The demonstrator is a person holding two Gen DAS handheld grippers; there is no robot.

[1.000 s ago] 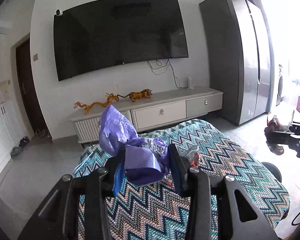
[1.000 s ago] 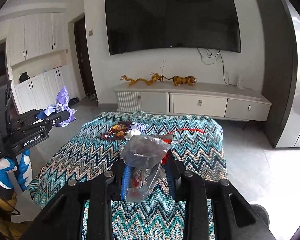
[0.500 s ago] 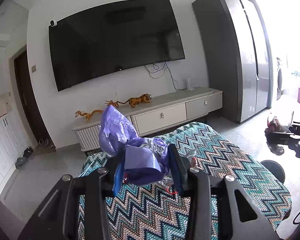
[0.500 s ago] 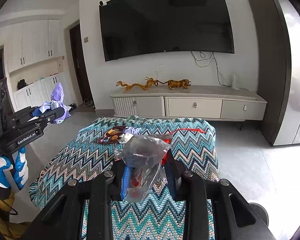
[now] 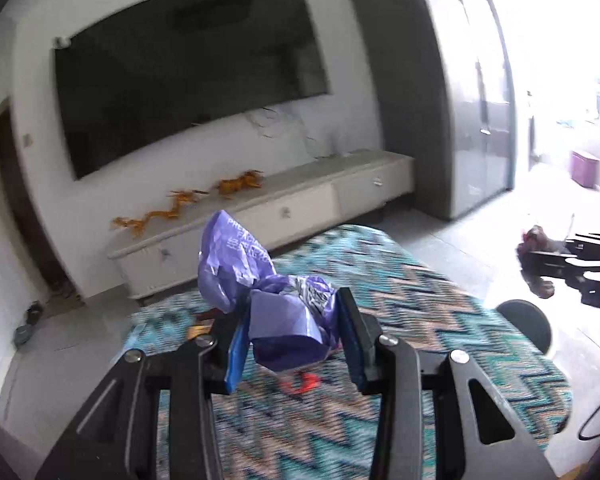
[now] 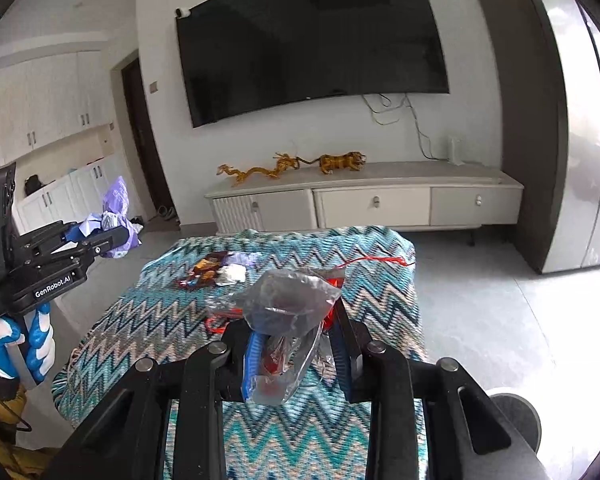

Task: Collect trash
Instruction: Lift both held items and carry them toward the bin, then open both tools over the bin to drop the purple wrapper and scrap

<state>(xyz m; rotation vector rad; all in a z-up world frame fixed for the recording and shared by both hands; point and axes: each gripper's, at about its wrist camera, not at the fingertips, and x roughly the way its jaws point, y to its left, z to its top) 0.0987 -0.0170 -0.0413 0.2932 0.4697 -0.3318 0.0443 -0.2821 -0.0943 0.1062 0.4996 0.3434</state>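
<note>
While my left gripper (image 5: 292, 336) clamps its jaws on a crumpled purple wrapper (image 5: 260, 292), my right gripper (image 6: 296, 354) pinches a clear plastic bag (image 6: 288, 304); more wrappers (image 6: 220, 270) lie on the zigzag-covered table (image 6: 380, 292).

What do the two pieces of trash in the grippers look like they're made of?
Purple wrapper in the left gripper: thin plastic film, probably, crumpled, slightly glossy, with white print. Clear bag in the right gripper: see-through plastic, wrinkled and shiny, with something red inside; what that is cannot be told.
</note>
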